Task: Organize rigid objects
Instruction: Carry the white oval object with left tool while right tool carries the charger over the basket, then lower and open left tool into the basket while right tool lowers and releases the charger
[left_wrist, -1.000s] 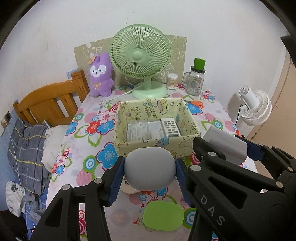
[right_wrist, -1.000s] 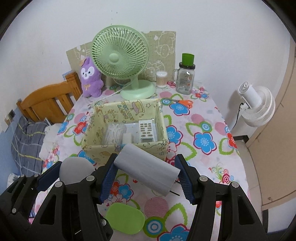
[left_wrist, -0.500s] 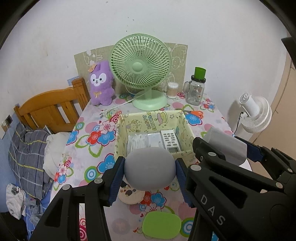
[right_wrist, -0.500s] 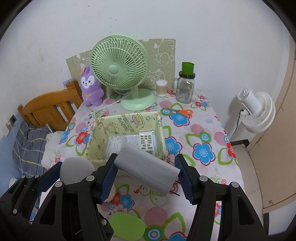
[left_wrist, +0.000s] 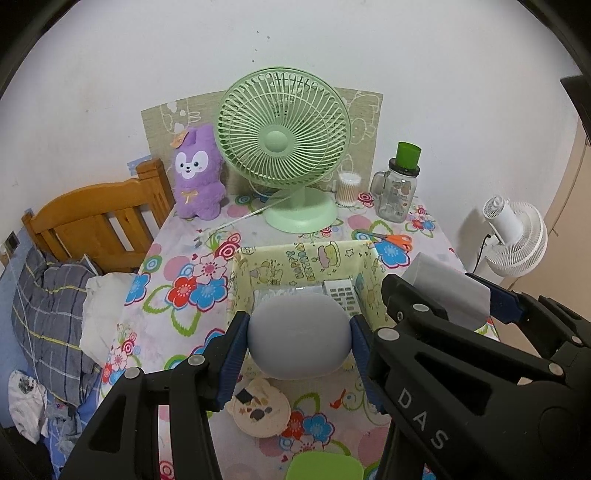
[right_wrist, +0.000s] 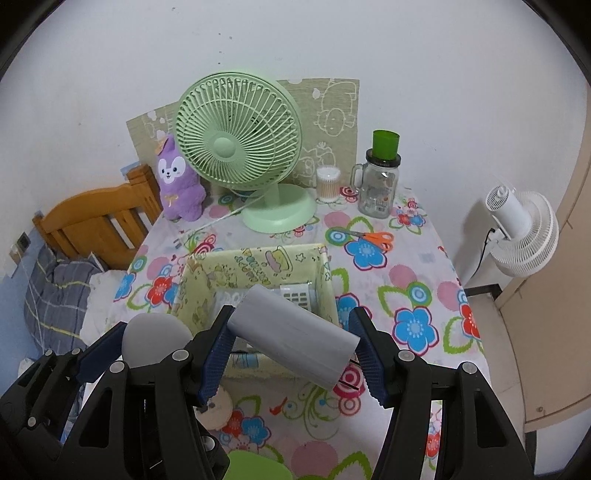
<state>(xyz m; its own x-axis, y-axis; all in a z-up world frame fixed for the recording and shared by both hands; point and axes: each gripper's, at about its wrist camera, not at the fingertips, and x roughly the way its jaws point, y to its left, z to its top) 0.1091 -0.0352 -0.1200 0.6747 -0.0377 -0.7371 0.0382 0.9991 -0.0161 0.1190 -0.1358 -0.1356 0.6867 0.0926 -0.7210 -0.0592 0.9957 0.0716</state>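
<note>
The case (left_wrist: 299, 338) hides the box's (left_wrist: 240, 280) near wall. The tube (right_wrist: 293, 338) covers part of the remote (right_wrist: 295, 295). The bottom edge cuts the green lid (left_wrist: 325, 466).

Looks like somebody's bedroom at home. There's a small table with a flowery tablecloth (right_wrist: 413, 284) pushed against a white wall, and a wooden bed headboard (left_wrist: 99, 225) right off the table's left edge, with a plaid blanket (left_wrist: 40, 317) bunched up below it. On the table's far side sit a purple plush bunny (left_wrist: 198, 173) and a green desk fan (left_wrist: 284, 147). A white floor fan (right_wrist: 524, 229) stands off the table's right side.
</note>
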